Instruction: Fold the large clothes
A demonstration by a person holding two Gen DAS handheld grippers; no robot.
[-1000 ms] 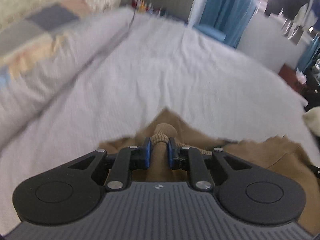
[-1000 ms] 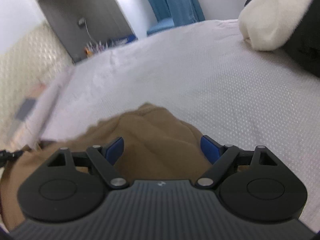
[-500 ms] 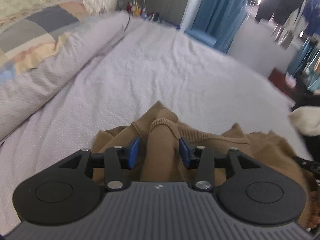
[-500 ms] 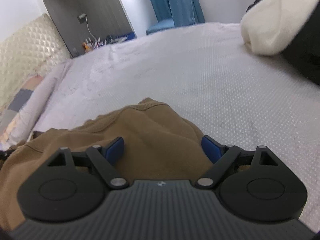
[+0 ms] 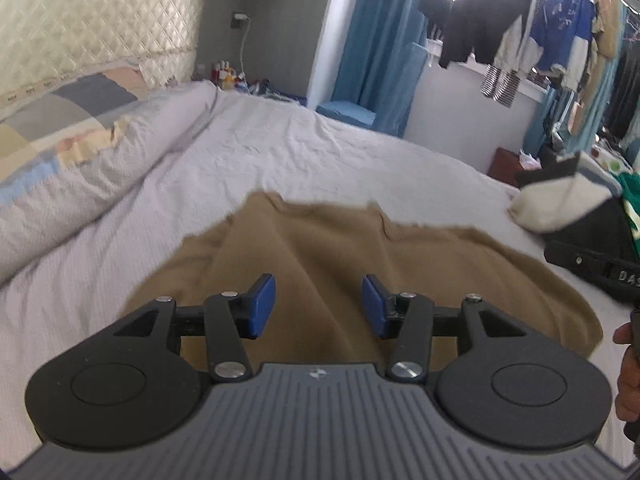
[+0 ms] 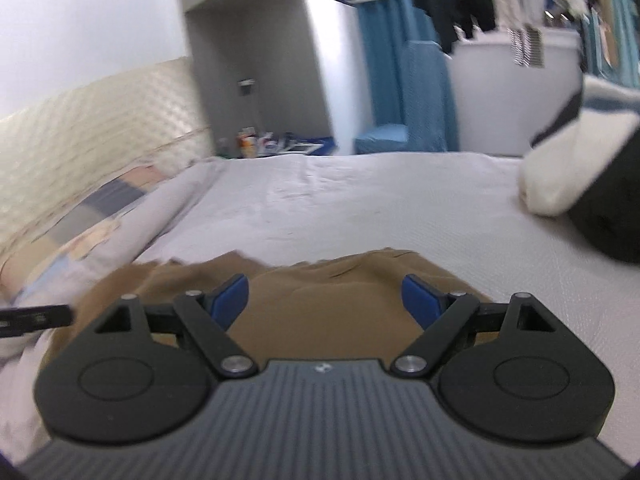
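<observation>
Garment: tan knit sweater (image 5: 320,256) lies crumpled on the bed, below and ahead of both grippers.
Left gripper (image 5: 318,306): jaws have just been opening, nothing between them.
Right gripper (image 6: 326,300): jaws wide apart, empty.

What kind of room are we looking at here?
Most likely a home bedroom: a bed with a padded headboard, a brown garment spread on it, and clothes hanging by the window.

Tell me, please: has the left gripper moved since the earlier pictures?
Yes. The left gripper, jaws just opened, let go of the brown sweater and pulled back from the headboard.
</observation>
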